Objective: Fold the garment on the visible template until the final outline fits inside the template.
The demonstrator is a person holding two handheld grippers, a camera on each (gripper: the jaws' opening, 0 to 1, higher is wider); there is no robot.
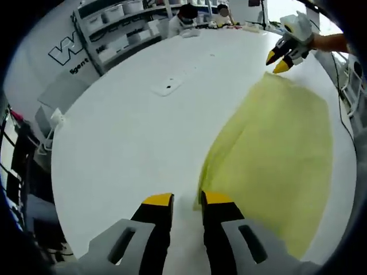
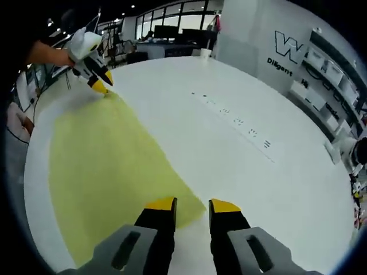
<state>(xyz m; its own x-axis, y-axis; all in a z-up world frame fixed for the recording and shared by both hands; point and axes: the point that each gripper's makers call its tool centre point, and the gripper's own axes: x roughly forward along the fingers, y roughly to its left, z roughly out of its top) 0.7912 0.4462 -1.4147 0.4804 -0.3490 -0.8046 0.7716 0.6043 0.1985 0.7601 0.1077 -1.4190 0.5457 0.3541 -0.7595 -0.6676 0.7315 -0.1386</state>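
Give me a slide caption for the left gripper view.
Open left gripper at the near edge of a yellow garment on a white table; right gripper at its far corner.

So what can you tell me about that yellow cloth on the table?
The cloth is pale yellow, thin and soft-looking, spread nearly flat on the white table with faint creases. It lies as a long sheet between the two tongs. The left tongs stand open at one corner, one tip right at its edge. The right tongs stand open at the opposite corner, their tips at its edge. I see no print, seams or buttons on it.
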